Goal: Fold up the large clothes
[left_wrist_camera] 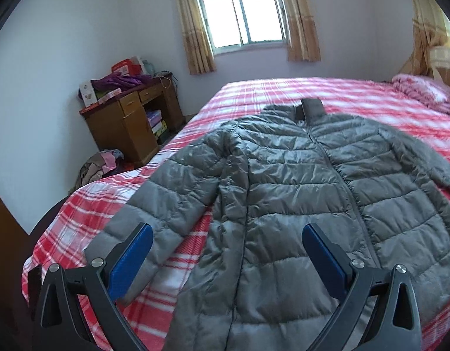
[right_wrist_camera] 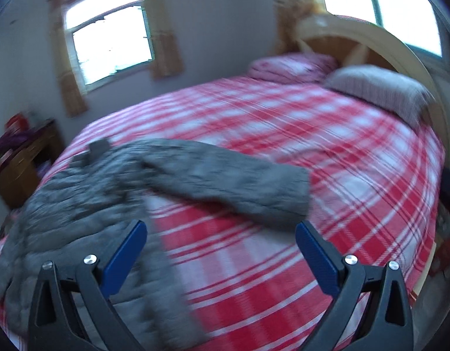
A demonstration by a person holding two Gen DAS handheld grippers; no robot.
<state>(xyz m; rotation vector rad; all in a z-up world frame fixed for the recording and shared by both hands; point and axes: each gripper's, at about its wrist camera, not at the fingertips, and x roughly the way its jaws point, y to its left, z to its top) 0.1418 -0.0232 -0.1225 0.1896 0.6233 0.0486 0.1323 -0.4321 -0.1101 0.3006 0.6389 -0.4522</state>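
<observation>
From the left wrist view, one grey puffer jacket (left_wrist_camera: 298,181) lies front-up and zipped on the plaid bed (left_wrist_camera: 78,222), spread flat, I'd judge, so it can be folded. The left hand-held gripper (left_wrist_camera: 226,251) hovers over its hem, jaws wide apart and empty.

From the right wrist view, one sleeve (right_wrist_camera: 225,181) stretches sideways. The right hand-held gripper (right_wrist_camera: 220,248) hangs above bare sheet, also spread and empty. Two pillows sit by the headboard (right_wrist_camera: 386,49).

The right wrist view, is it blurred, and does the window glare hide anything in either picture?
Right wrist view: motion blur smears the grey jacket and plaid bedspread; the gripper stays sharp. Left wrist view: mostly crisp, quilting readable. Both views: window overexposed, nothing outside visible; fisheye bends the edges.
</observation>
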